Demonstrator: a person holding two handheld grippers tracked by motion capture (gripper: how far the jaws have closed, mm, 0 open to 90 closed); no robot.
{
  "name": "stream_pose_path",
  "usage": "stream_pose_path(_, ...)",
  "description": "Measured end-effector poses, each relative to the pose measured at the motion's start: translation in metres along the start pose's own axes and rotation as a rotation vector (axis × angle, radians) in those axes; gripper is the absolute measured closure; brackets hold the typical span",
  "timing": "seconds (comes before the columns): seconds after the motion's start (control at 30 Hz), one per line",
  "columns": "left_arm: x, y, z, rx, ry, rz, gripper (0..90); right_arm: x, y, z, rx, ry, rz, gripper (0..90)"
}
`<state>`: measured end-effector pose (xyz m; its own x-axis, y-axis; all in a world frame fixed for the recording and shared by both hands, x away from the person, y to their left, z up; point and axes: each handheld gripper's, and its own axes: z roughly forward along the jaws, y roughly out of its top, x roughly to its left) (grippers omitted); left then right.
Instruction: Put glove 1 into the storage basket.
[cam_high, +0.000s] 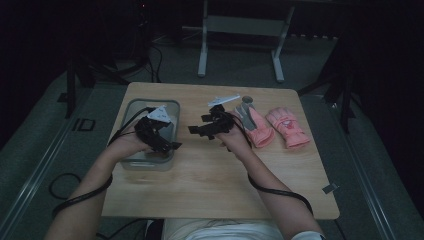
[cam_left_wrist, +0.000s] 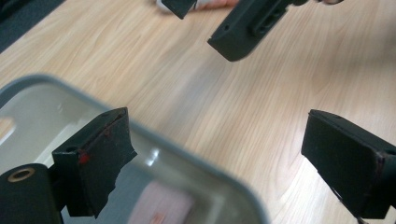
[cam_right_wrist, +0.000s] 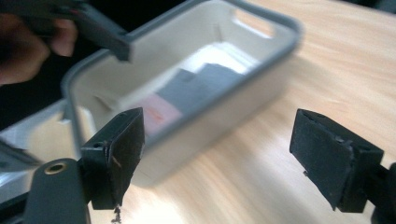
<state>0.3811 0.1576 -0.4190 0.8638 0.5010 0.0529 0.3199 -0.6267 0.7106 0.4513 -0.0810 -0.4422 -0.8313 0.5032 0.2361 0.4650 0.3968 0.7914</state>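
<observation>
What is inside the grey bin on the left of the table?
The grey bin holds a flat folded item, pink and grey, like the gloves on the table. The near wall hides the rest of the floor.

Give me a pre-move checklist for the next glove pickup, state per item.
1. Left tool open, nothing between the jaws: ok.
2. Right tool open, nothing between the jaws: ok.
3. Grey-rimmed translucent plastic bin upright on the light wooden table: ok.
4. Something pink and grey lies flat inside the bin; whether it is a glove: cannot tell.
5. Two pink padded gloves lie side by side on the table, right of the right tool, nothing on top of them: ok.
6. Small grey round object by the far edge, beside the gloves' fingertips; touching them or not: cannot tell.
</observation>
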Motion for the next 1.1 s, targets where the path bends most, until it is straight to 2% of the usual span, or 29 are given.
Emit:
stream_pose_path(0.07,-0.008,0.005,0.006,0.023,0.002,0.027,8.2,-0.008,-0.003,-0.011,-0.015,0.004,-0.011,18.3)
stream_pose_path(0.1,-0.013,0.007,0.009,0.034,0.0,0.057,8.2,-0.012,-0.004,-0.016,-0.003,0.009,-0.016,18.5)
stream_pose_path(0.13,-0.017,0.009,0.011,0.029,-0.007,0.079,8.2,-0.015,-0.005,-0.021,0.001,-0.007,-0.028,18.5)
stream_pose_path(0.23,-0.027,0.014,0.019,0.01,-0.026,0.09,8.2,-0.021,-0.01,-0.037,0.001,-0.037,-0.02,18.9)
stream_pose_path(0.3,-0.033,0.017,0.024,-0.011,-0.031,0.085,8.2,-0.024,-0.014,-0.048,-0.009,-0.059,0.009,19.5)
stream_pose_path(0.33,-0.036,0.018,0.027,-0.019,-0.032,0.087,8.2,-0.027,-0.016,-0.052,-0.013,-0.073,0.043,19.9)
stream_pose_path(0.4,-0.043,0.02,0.034,-0.029,-0.018,0.104,8.2,-0.034,-0.02,-0.06,-0.03,-0.059,0.125,20.8)
stream_pose_path(0.47,-0.046,0.021,0.037,-0.031,-0.015,0.113,8.2,-0.038,-0.022,-0.064,-0.041,-0.066,0.145,20.3)
stream_pose_path(0.5,-0.046,0.021,0.037,-0.031,-0.015,0.113,8.2,-0.04,-0.024,-0.068,-0.046,-0.083,0.137,20.3)
stream_pose_path(0.53,-0.058,0.023,0.05,-0.043,-0.039,0.105,8.2,-0.046,-0.029,-0.077,-0.055,-0.091,0.101,13.9)
stream_pose_path(0.57,-0.061,0.023,0.054,-0.043,-0.049,0.102,8.2,-0.048,-0.03,-0.08,-0.058,-0.108,0.087,14.6)
stream_pose_path(0.6,-0.065,0.023,0.059,-0.044,-0.056,0.1,8.2,-0.05,-0.032,-0.084,-0.063,-0.123,0.061,17.5)
stream_pose_path(0.67,-0.073,0.021,0.067,-0.047,-0.077,0.103,8.2,-0.054,-0.037,-0.092,-0.08,-0.17,0.019,31.1)
stream_pose_path(0.73,-0.08,0.018,0.076,-0.047,-0.088,0.102,8.2,-0.062,-0.04,-0.1,-0.086,-0.196,-0.008,43.4)
stream_pose_path(0.77,-0.08,0.018,0.076,-0.047,-0.088,0.102,8.2,-0.066,-0.042,-0.103,-0.084,-0.207,-0.011,49.1)
stream_pose_path(0.8,-0.087,0.013,0.083,-0.04,-0.09,0.11,8.1,-0.07,-0.044,-0.106,-0.086,-0.22,-0.007,54.8)
stream_pose_path(0.83,-0.09,0.011,0.086,-0.042,-0.09,0.107,8.1,-0.074,-0.045,-0.109,-0.081,-0.229,-0.005,56.2)
stream_pose_path(0.9,-0.095,0.005,0.093,-0.042,-0.09,0.086,8.2,-0.082,-0.047,-0.112,-0.061,-0.279,-0.035,62.4)
stream_pose_path(0.97,-0.101,0.0,0.098,-0.042,-0.086,0.089,8.2,-0.09,-0.049,-0.114,-0.053,-0.306,-0.06,64.0)
stream_pose_path(1.03,-0.105,-0.005,0.101,-0.041,-0.085,0.097,8.2,-0.098,-0.049,-0.115,-0.037,-0.316,-0.065,66.7)
stream_pose_path(1.1,-0.108,-0.01,0.103,-0.041,-0.077,0.098,8.2,-0.105,-0.049,-0.114,-0.027,-0.345,-0.077,68.0)
